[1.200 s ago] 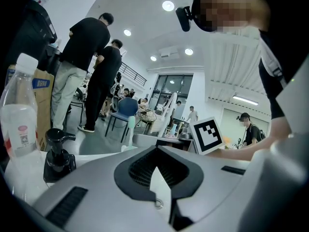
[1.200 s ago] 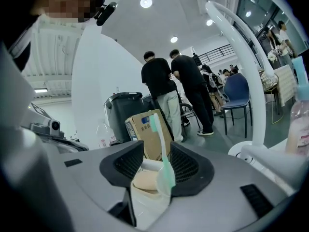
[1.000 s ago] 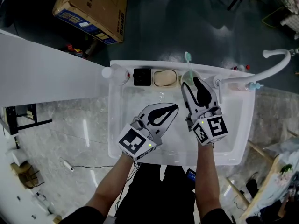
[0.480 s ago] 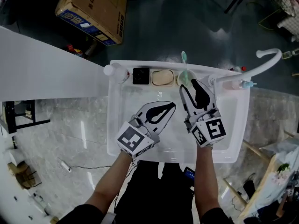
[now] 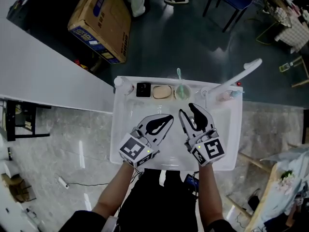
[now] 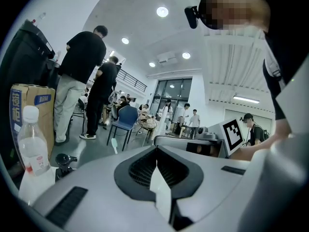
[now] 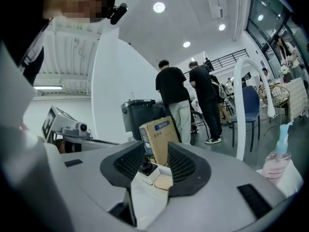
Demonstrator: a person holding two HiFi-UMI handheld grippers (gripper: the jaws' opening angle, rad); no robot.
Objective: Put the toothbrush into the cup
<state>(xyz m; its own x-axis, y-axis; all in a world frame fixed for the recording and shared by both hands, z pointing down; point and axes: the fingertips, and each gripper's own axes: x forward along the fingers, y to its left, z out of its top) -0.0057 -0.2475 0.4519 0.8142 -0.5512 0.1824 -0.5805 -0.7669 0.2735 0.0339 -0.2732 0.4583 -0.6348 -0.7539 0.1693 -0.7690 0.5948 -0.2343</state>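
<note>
In the head view, a white sink (image 5: 117,129) carries a row of things along its far rim: a clear bottle (image 5: 122,84), a small black block (image 5: 143,89), a beige soap (image 5: 161,92) and a green cup (image 5: 181,92). The toothbrush (image 5: 179,74) stands upright in the cup, its head pointing away from the person. To the right of the cup are a white faucet (image 5: 235,80) and a pink pump bottle (image 5: 226,95). Both claws hang over the basin side by side, near the cup but apart from it: the left claw (image 5: 169,117) with its tips together, the right claw (image 5: 187,108) with its tips a little apart. A cardboard box (image 5: 99,23) lies on the floor beyond. In the left gripper view, the left claw (image 6: 155,152) is closed with nothing in it; the toothbrush (image 6: 114,145) shows small beyond it and the clear bottle (image 6: 32,146) at left. In the right gripper view, the right claw (image 7: 155,153) stands narrowly apart and holds nothing; the black block (image 7: 145,168) and soap (image 7: 164,181) show through the gap.
</note>
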